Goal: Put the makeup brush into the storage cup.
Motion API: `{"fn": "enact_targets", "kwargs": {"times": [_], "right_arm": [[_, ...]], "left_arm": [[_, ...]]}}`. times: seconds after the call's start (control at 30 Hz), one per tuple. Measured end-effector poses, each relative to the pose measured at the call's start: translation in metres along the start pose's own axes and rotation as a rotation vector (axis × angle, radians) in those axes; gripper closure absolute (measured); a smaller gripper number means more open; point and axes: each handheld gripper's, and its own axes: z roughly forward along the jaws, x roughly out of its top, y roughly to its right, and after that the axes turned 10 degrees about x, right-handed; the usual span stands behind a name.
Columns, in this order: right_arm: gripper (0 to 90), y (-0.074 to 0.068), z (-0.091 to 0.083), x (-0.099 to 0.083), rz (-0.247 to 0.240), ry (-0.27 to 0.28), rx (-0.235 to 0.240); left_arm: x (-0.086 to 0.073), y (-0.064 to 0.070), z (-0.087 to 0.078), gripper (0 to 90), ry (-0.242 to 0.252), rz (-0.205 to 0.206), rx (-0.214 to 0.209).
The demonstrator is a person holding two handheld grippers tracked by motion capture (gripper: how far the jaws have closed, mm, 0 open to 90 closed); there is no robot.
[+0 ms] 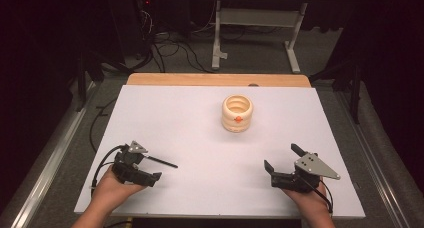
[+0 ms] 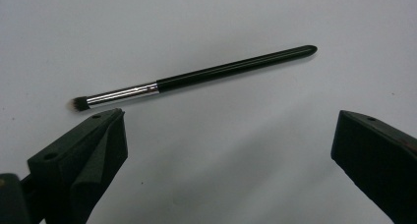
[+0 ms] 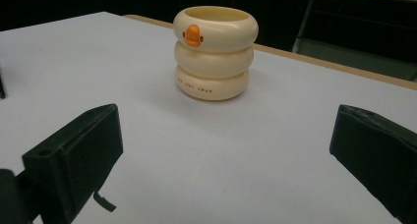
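At the bottom of the high view, the left gripper (image 1: 150, 170) and right gripper (image 1: 281, 157) rest with jaws apart on the white worktop (image 1: 200, 138). A black brush (image 1: 162, 161) lies just beside the left gripper. Farther up, right of centre, a cream ringed cup (image 1: 237, 114) stands upright.

A white sheet (image 1: 200, 138) covers a wooden table (image 1: 215, 79) at centre frame. Grey carpet (image 1: 260, 53) lies beyond, with tangled black cables (image 1: 170, 50) upper left and a white metal frame (image 1: 255, 18) at upper centre. The surroundings are dark.
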Motion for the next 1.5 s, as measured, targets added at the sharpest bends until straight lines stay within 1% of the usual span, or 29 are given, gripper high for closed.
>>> {"fn": "enact_targets", "kwargs": {"times": [0.03,0.07,0.13,0.2,0.27,0.3,0.37,0.43,0.47,0.53,0.63,0.7,0.73,0.77,0.87,0.9,0.93,1.0,1.03,1.07,1.1,1.13,1.17,1.2,1.3,1.33,1.4,1.47,1.5], "right_arm": [[1.1,0.000,0.000,0.000,0.000,0.000,0.000],[1.1,0.000,0.000,0.000,0.002,0.002,-0.001],[1.1,0.000,0.000,0.000,0.003,0.001,-0.002],[1.1,0.000,0.000,0.000,0.003,0.001,-0.002],[1.1,0.000,0.000,0.000,0.002,0.001,-0.003],[1.1,0.000,0.000,0.000,0.002,0.002,-0.003],[1.1,0.000,0.000,0.000,0.002,0.001,-0.002],[1.1,-0.001,0.000,0.000,0.002,0.001,-0.002],[1.1,-0.001,0.000,0.000,0.002,0.003,0.001],[1.1,0.000,0.000,0.000,-0.005,0.002,-0.001],[1.1,0.000,0.000,0.000,-0.006,0.002,0.000],[1.1,-0.001,0.000,0.000,-0.004,0.002,0.001],[1.1,-0.001,0.000,0.000,-0.004,0.002,0.002],[1.1,-0.001,0.000,0.000,-0.001,0.003,0.002],[1.1,-0.001,0.000,0.000,0.001,-0.001,0.006],[1.1,-0.001,0.000,0.000,0.001,-0.001,0.006],[1.1,-0.001,0.000,0.000,-0.008,0.003,0.005],[1.1,-0.001,0.001,0.000,-0.004,0.002,0.006],[1.1,-0.001,0.001,0.000,-0.002,0.004,0.009],[1.1,-0.001,0.001,0.000,-0.002,0.004,0.009],[1.1,-0.001,0.001,0.000,-0.001,0.004,0.009],[1.1,-0.001,0.001,0.000,-0.002,0.009,0.013],[1.1,-0.002,0.000,0.000,-0.005,0.004,0.014],[1.1,-0.002,0.000,0.000,-0.004,0.003,0.013],[1.1,-0.002,0.000,0.000,-0.003,0.004,0.016],[1.1,-0.002,0.000,0.000,-0.003,0.004,0.016],[1.1,-0.002,0.000,0.000,-0.002,0.009,0.016],[1.1,-0.001,0.000,0.000,-0.003,0.006,0.018],[1.1,-0.001,0.000,0.000,-0.004,0.004,0.017]], "left_arm": [[0.000,0.000,0.000,0.9,0.000,0.000,0.000],[0.002,-0.003,-0.001,0.9,-0.007,0.007,-0.023],[0.003,-0.006,-0.002,0.9,-0.014,0.021,-0.048],[0.006,-0.008,-0.004,0.9,-0.020,0.036,-0.059],[0.008,-0.010,-0.006,1.0,-0.023,0.038,-0.063],[0.010,-0.010,-0.007,1.0,-0.019,0.035,-0.065],[0.013,-0.012,-0.009,1.6,-0.005,0.024,-0.091],[0.017,-0.011,-0.012,1.6,0.015,0.035,-0.103],[0.019,-0.011,-0.013,1.6,0.025,0.047,-0.100],[0.023,-0.011,-0.014,1.9,0.033,0.077,-0.076],[0.027,-0.012,-0.012,3.2,0.043,0.116,-0.080],[0.029,-0.012,-0.010,4.2,0.047,0.127,-0.087],[0.030,-0.013,-0.010,4.2,0.047,0.147,-0.083],[0.031,-0.013,-0.009,4.2,0.047,0.156,-0.081],[0.033,-0.012,-0.003,4.2,0.029,0.196,-0.086],[0.033,-0.012,-0.003,4.2,0.029,0.196,-0.086],[0.035,-0.010,0.001,4.2,0.010,0.220,-0.073],[0.037,-0.009,0.005,4.2,0.006,0.227,-0.079],[0.038,-0.009,0.006,4.2,0.004,0.238,-0.077],[0.038,-0.009,0.006,4.2,0.004,0.238,-0.077],[0.039,-0.009,0.008,4.2,-0.001,0.254,-0.067],[0.040,-0.009,0.010,4.2,-0.010,0.281,-0.056],[0.040,-0.009,0.010,4.2,-0.010,0.281,-0.056],[0.040,-0.010,0.013,4.2,-0.019,0.293,-0.055],[0.040,-0.010,0.017,4.2,-0.032,0.305,-0.065],[0.040,-0.010,0.017,4.2,-0.032,0.305,-0.065],[0.040,-0.010,0.021,4.2,-0.045,0.321,-0.063],[0.040,-0.009,0.022,4.2,-0.050,0.325,-0.062],[0.040,-0.009,0.023,4.2,-0.054,0.344,-0.060]]}}
